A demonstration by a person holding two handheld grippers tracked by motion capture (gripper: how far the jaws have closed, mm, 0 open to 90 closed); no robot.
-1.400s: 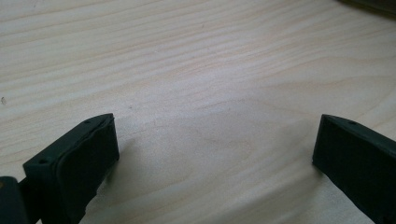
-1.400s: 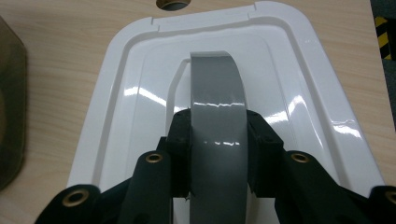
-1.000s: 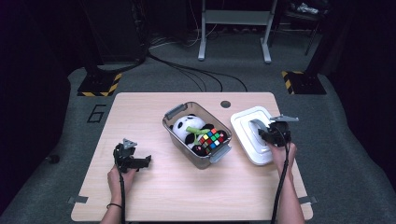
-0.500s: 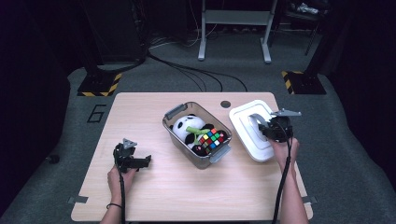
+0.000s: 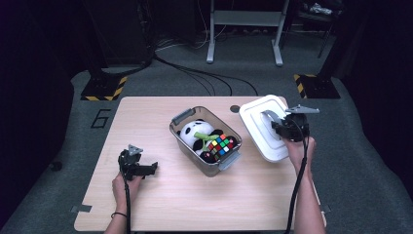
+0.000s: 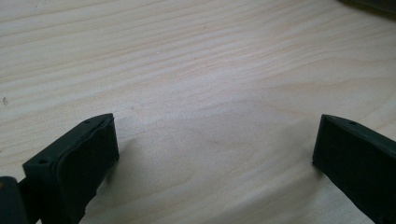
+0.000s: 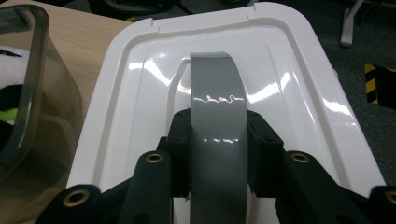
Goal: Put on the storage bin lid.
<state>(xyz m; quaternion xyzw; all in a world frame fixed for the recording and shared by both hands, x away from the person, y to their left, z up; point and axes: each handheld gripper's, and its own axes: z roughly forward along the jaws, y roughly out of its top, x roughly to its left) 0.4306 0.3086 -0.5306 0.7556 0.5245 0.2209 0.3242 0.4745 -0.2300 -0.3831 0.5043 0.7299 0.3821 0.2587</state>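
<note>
Grey lid handle (image 7: 217, 116) partly hidden by right tool (image 7: 218, 158).

1. A pale wood table (image 5: 160, 204) stands on grey carpet floor (image 5: 370, 161).
2. A dark "6" (image 5: 101, 118) is marked on the carpet just left of the table.
3. Beyond the table, black cables (image 5: 204, 78) trail across the floor.
4. Yellow-black striped plates (image 5: 103, 88) lie beyond the table's far corners.
5. A grey metal frame (image 5: 243, 29) stands farther back.
6. The surroundings are dark.
</note>
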